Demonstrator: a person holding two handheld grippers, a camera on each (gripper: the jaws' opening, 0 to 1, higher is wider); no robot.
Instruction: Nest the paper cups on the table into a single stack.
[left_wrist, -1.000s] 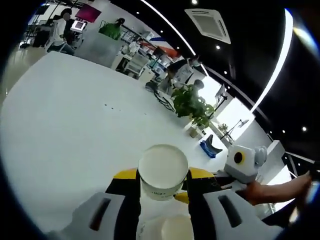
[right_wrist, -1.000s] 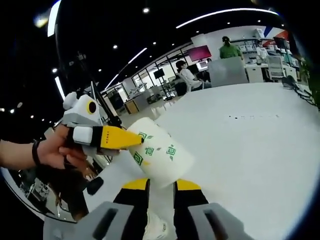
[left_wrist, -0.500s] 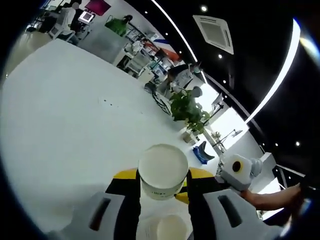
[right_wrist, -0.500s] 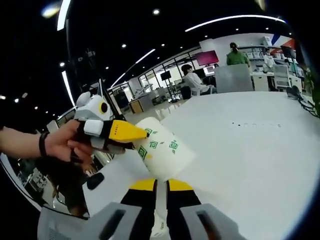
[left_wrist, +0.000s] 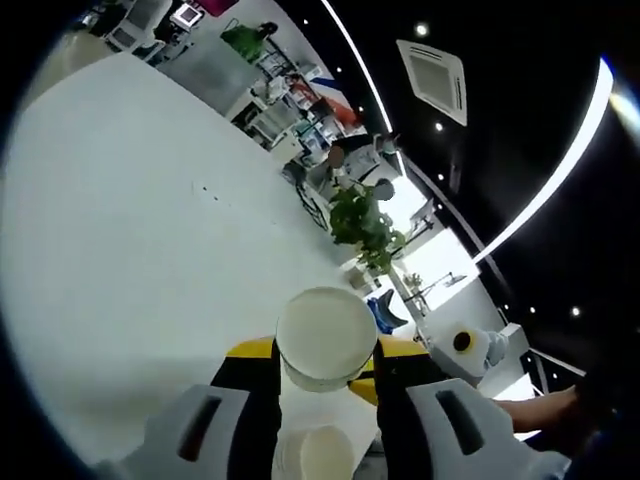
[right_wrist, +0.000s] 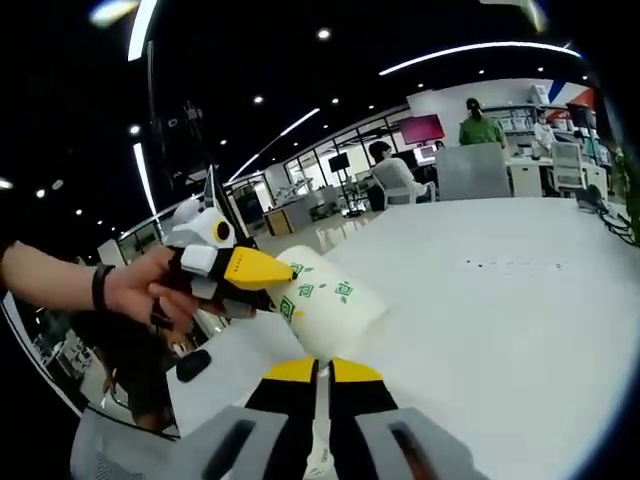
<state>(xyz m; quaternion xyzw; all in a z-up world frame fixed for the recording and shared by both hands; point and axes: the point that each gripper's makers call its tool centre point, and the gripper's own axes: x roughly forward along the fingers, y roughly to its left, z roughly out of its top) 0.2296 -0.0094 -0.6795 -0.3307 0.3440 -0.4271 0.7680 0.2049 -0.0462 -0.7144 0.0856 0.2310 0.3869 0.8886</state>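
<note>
Bright ceiling strips (fisheye warp), sharp focus

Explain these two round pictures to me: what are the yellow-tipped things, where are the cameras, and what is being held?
A person holds a two-jaw tool in each hand; a fisheye camera rides on each, looking along its jaws. In the left gripper view, the left gripper is shut on a white paper cup, seen bottom-on. In the right gripper view, that same cup shows its green pattern, with the person's hand behind it, above a white table. The right gripper has its jaws almost together; something white and thin sits between them, but I cannot tell what. Another cup appears low between the left jaws.
</note>
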